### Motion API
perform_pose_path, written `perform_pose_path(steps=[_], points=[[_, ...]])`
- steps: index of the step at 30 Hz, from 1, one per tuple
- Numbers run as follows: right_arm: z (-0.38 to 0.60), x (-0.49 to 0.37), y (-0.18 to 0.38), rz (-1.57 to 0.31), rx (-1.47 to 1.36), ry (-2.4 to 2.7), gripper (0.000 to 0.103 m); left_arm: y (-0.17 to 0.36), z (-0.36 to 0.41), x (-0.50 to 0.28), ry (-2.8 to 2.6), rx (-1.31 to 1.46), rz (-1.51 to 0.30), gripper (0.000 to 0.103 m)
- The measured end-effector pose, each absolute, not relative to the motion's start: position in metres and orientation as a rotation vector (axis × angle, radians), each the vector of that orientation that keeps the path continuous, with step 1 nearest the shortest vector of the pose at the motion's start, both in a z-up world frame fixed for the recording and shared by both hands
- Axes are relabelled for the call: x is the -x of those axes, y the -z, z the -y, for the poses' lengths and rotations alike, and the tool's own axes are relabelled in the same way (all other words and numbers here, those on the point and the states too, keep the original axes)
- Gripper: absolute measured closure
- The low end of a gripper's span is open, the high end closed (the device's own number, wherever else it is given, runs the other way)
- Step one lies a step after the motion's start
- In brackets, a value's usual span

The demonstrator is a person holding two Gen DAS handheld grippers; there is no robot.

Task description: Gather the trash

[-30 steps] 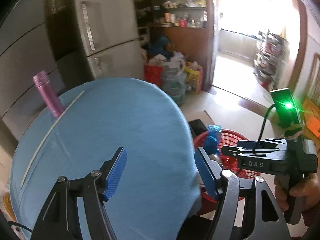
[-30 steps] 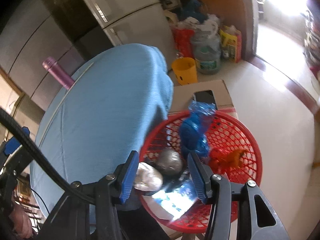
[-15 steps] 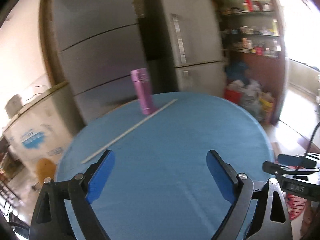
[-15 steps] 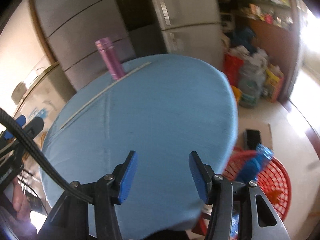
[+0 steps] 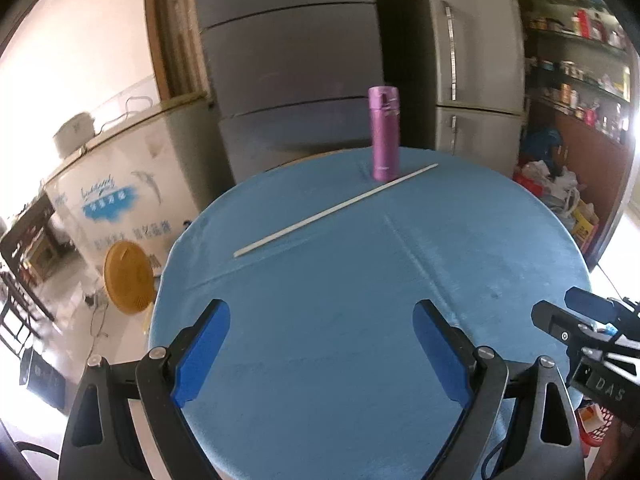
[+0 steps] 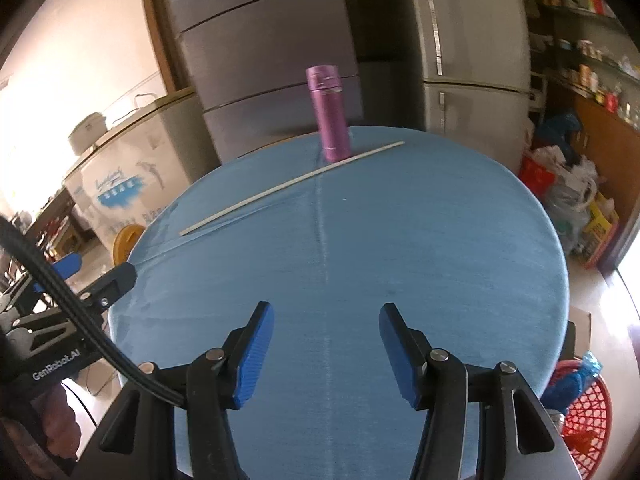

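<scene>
L gripper point(image 5: 321, 354): blue fingers spread wide over round bench w/ blue cloth point(image 5: 360, 280), nothing btwn. R gripper point(image 6: 327, 354): fingers parted, opening, nothing btwn. Trash in red plastic mesh basket point(image 6: 588, 412) on floor, beside bench at right. Upright pink metal flask point(image 5: 383, 133), thin white stick point(image 5: 335, 210) at bench far side.

a home kitchen: tall grey fridges point(image 5: 288, 60), stocked pantry shelves point(image 5: 576, 40), blue-clothed round table point(image 5: 360, 280)

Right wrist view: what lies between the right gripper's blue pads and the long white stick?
Only bare blue tablecloth lies between the empty right gripper, jaws opening, and the long white stick; both wrist views show this.
</scene>
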State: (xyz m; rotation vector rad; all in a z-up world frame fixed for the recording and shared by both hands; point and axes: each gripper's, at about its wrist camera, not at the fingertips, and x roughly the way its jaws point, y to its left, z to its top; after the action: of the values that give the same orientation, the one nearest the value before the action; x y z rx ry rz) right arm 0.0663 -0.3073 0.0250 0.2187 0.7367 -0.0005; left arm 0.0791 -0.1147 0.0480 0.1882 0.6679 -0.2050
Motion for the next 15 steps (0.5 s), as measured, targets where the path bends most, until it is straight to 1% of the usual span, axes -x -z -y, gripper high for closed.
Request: perform_pose_path(steps=[15], points=[[0.273,-0.065,-0.011,-0.771,-0.153,-0.024,0.044,-0.033,0.081,-0.078,0.166,-0.177,-0.716,0.010]])
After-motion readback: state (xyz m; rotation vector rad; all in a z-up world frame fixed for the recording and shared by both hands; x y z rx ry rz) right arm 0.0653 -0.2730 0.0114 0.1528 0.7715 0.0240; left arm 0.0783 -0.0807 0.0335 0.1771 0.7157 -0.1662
